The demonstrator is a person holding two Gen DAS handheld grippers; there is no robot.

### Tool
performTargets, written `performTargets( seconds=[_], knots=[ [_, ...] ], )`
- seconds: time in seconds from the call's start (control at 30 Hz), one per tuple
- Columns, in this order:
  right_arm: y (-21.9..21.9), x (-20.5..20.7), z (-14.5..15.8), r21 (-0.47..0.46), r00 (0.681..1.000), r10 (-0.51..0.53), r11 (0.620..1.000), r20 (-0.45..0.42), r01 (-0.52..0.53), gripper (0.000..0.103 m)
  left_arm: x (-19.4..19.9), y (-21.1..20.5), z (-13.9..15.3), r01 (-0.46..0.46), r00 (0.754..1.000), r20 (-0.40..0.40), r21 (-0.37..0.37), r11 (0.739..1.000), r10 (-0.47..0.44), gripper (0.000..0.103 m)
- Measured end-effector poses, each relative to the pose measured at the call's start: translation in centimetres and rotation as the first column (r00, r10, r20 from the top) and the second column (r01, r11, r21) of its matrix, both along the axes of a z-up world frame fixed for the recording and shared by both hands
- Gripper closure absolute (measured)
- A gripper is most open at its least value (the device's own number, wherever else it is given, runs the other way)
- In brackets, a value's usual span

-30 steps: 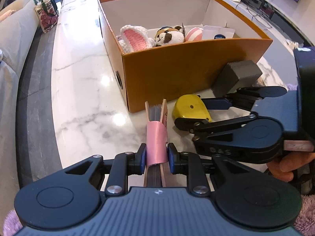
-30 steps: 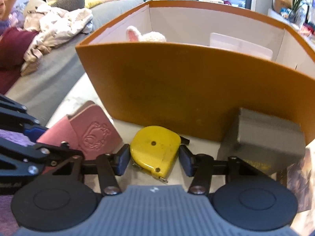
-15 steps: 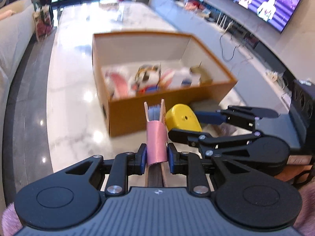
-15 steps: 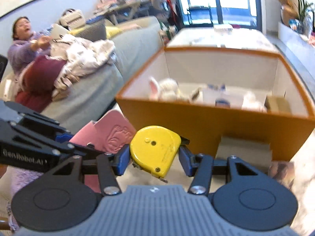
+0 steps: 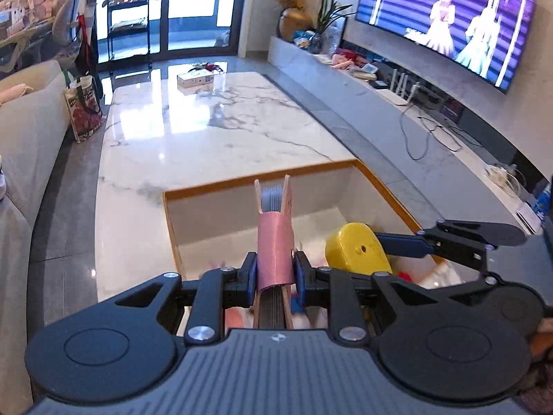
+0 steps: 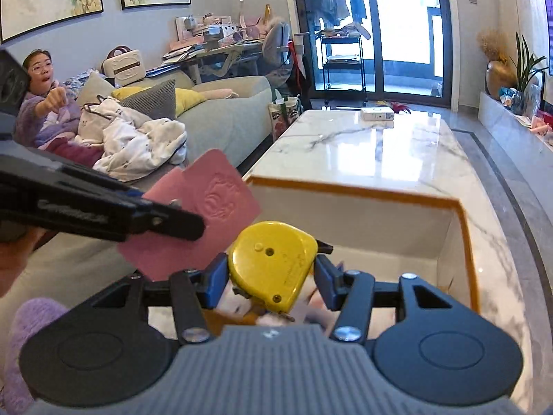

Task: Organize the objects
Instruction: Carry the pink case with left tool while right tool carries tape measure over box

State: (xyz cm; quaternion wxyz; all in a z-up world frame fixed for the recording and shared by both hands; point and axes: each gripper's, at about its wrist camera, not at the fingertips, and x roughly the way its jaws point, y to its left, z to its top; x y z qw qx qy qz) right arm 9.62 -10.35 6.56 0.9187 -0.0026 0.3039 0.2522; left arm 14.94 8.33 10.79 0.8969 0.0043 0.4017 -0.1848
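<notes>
My left gripper [image 5: 275,271] is shut on a small pink-covered notebook [image 5: 275,242], held on edge with its pages showing. Beside it, my right gripper [image 6: 272,275] is shut on a yellow tape measure [image 6: 273,263], also seen as the tape measure [image 5: 357,250] in the left wrist view. Both hang above the open orange box [image 5: 262,177] with white inner walls, whose rim [image 6: 349,192] lies just ahead. Soft toys in the box show only as blurred patches under the fingers. The notebook [image 6: 204,204] sits left of the tape measure in the right wrist view.
The box stands on a long white marble table [image 5: 214,128] with a small white carton [image 5: 195,79] at its far end. A grey sofa [image 6: 221,121] with a seated person [image 6: 45,103] runs along the left. A TV bench [image 5: 408,103] runs along the right.
Both grippers rose with their objects from table level in front of the box to above its open top. The view now looks over the box and down the table.
</notes>
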Motion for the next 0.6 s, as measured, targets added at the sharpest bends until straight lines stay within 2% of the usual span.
performTargets(
  seconds=[0.13, 0.2, 0.27, 0.33, 0.4, 0.47, 0.6],
  knots=[
    [0.1, 4.5, -0.4, -0.024, 0.999, -0.005, 1.000, -0.040, 0.004, 0.048, 4.4, -0.9, -1.5, 0.004, 1.000, -0.031, 0.033, 0.999, -0.003, 0.079],
    [0.3, 6.4, -0.6, -0.049, 0.998, -0.011, 0.999, -0.057, 0.008, 0.048, 6.3, -1.4, -2.2, 0.036, 0.998, -0.054, 0.070, 0.997, -0.032, 0.079],
    [0.4, 8.2, -1.1, -0.073, 0.997, -0.019, 0.997, -0.075, 0.013, 0.048, 7.7, -2.0, -3.0, 0.096, 0.994, -0.071, 0.123, 0.988, -0.087, 0.079],
    [0.6, 9.6, -1.5, -0.098, 0.996, -0.020, 0.995, -0.084, 0.012, 0.048, 8.6, -3.3, -3.7, 0.161, 0.986, -0.069, 0.212, 0.964, -0.150, 0.079],
    [0.6, 10.9, -2.1, -0.118, 0.995, -0.013, 0.993, -0.097, 0.001, 0.048, 8.9, -4.6, -4.5, 0.234, 0.972, -0.063, 0.317, 0.919, -0.226, 0.079],
    [0.6, 11.9, -2.8, -0.135, 0.993, -0.008, 0.991, -0.116, -0.007, 0.048, 9.1, -5.6, -5.5, 0.303, 0.951, -0.075, 0.406, 0.862, -0.299, 0.079],
    [0.2, 14.0, -3.9, -0.140, 0.986, -0.001, 0.990, -0.169, -0.023, 0.048, 9.1, -6.9, -8.2, 0.415, 0.896, -0.108, 0.544, 0.729, -0.430, 0.078]
  ],
)
